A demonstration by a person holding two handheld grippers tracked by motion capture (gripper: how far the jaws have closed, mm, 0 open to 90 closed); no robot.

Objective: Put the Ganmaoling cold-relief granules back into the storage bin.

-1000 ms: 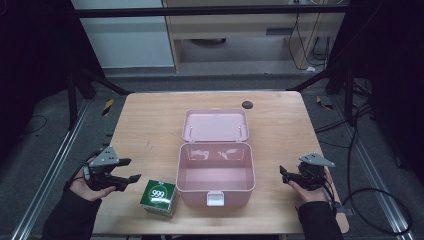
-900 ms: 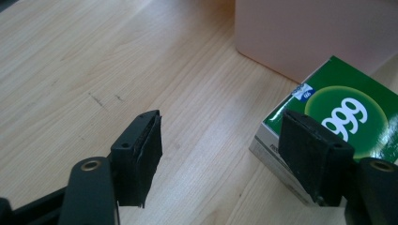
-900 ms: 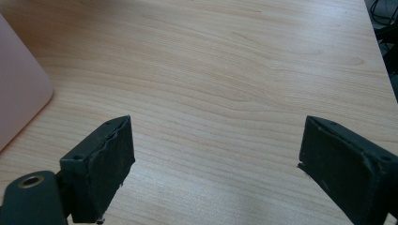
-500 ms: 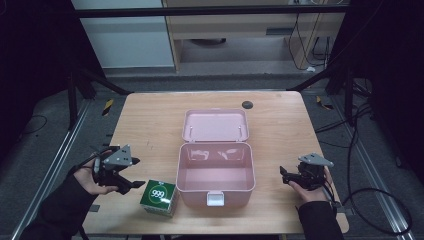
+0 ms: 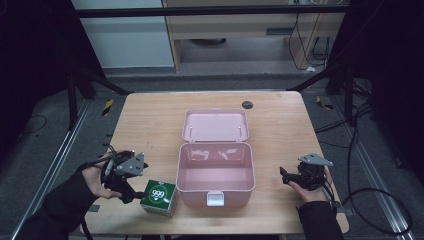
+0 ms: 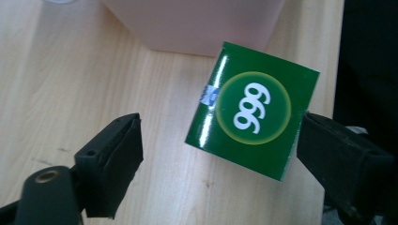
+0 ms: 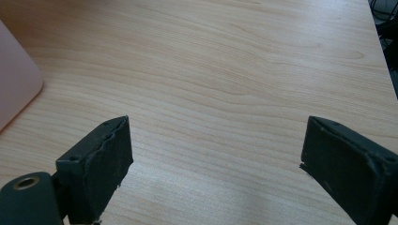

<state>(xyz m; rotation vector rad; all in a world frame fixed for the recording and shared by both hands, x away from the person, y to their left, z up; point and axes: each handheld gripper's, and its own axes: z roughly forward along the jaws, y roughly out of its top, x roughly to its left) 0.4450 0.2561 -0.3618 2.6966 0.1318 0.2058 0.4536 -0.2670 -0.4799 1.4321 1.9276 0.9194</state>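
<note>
Green carton (image 5: 159, 198) marked "999" sits near the front edge of the table (image 5: 150, 125), just left of the open pink box (image 5: 215, 175), and the left gripper (image 5: 131, 184) is the tool nearest to it by far. In the high view that gripper sits immediately to the carton's left, jaws pointing toward it. In the left gripper view the carton (image 6: 251, 110) lies straight ahead between the two spread jaws, turned at an angle to them, its printed face up; the jaw on the view's right looks to be at the carton's corner, the other stands well clear, so nothing is gripped yet. Judging from this, a short advance and a squeeze would take it. The right gripper (image 5: 290, 178) rests on the far side of the pink box, its jaws likewise released over bare wood in its own view (image 7: 213, 154). Count: one carton, one pink box with its lid (image 5: 215, 125) thrown back, two grippers, one small dark disc (image 5: 247, 104) near the table's far edge.
</note>
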